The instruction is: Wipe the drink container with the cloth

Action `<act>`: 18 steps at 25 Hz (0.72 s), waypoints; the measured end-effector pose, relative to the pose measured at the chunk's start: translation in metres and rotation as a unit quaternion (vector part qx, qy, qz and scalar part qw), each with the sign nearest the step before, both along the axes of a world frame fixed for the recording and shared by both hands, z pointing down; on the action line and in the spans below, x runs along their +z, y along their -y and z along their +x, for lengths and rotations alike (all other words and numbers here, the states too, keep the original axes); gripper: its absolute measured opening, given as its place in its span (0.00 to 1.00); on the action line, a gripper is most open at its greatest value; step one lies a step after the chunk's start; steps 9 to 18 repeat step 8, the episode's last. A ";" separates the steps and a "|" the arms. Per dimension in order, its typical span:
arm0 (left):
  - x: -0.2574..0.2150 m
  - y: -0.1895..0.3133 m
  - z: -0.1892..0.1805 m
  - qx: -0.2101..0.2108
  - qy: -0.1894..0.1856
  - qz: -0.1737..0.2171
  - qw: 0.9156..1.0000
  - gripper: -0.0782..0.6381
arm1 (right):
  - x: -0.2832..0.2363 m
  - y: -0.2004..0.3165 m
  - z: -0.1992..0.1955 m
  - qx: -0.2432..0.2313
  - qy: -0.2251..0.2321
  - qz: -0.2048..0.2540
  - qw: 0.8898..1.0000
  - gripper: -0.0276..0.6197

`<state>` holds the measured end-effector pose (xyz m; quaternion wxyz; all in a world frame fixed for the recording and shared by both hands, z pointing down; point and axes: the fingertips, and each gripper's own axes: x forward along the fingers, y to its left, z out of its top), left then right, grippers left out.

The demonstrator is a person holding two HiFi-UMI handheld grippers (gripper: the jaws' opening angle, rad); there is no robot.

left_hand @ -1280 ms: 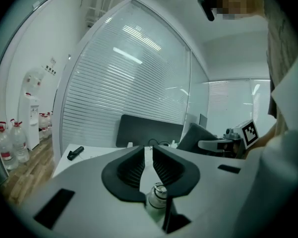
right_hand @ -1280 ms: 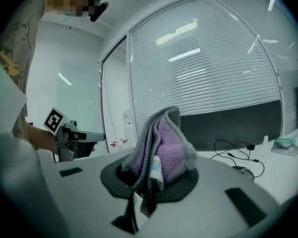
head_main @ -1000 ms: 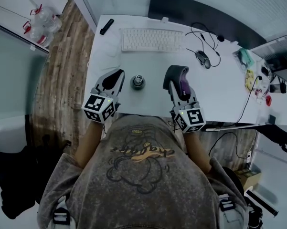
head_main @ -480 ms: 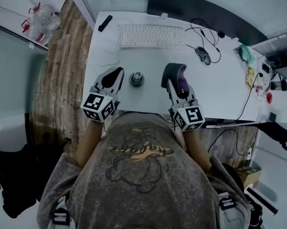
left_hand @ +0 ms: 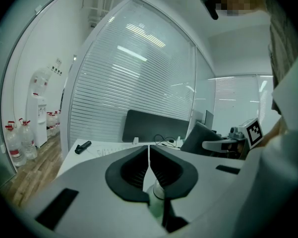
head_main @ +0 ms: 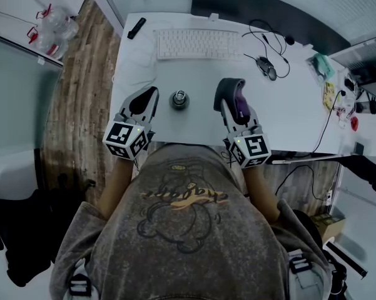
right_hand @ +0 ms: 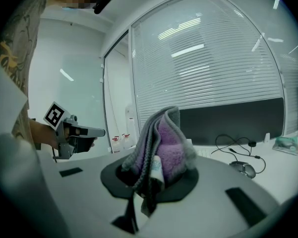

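The drink container (head_main: 179, 99), a small round metal vessel seen from above, stands upright on the white desk (head_main: 288, 117) near its front edge. My left gripper (head_main: 151, 93) hovers just left of it and apart from it. Its jaws are shut with nothing between them, and in the left gripper view the left gripper (left_hand: 149, 158) shows its tips meeting. My right gripper (head_main: 229, 99) is to the container's right, shut on a folded grey and purple cloth (head_main: 236, 105). The cloth (right_hand: 163, 143) bulges up out of the jaws and hides the fingertips.
A white keyboard (head_main: 199, 44) lies at the back of the desk, with a mouse (head_main: 267, 72) and cables to its right. A dark monitor (head_main: 263, 8) stands behind them. A black remote (head_main: 136, 28) lies at the far left corner. Small clutter (head_main: 335, 92) sits at the right end.
The head view has tilted slightly, so the desk sits higher in the picture. My left gripper has drawn back a little toward the person. The container and the cloth keep their places.
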<state>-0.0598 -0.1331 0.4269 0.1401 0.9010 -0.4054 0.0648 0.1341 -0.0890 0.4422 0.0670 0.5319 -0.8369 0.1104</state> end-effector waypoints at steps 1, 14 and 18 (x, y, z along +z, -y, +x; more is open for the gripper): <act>0.000 0.000 -0.001 -0.001 0.000 0.000 1.000 0.15 | 0.000 0.000 -0.001 -0.001 -0.001 -0.001 1.000 0.12; 0.002 -0.004 -0.007 -0.001 0.003 -0.003 1.000 0.15 | 0.001 0.000 -0.008 -0.010 -0.005 -0.001 1.000 0.12; 0.002 -0.004 -0.007 -0.001 0.003 -0.003 1.000 0.15 | 0.001 0.000 -0.008 -0.010 -0.005 -0.001 1.000 0.12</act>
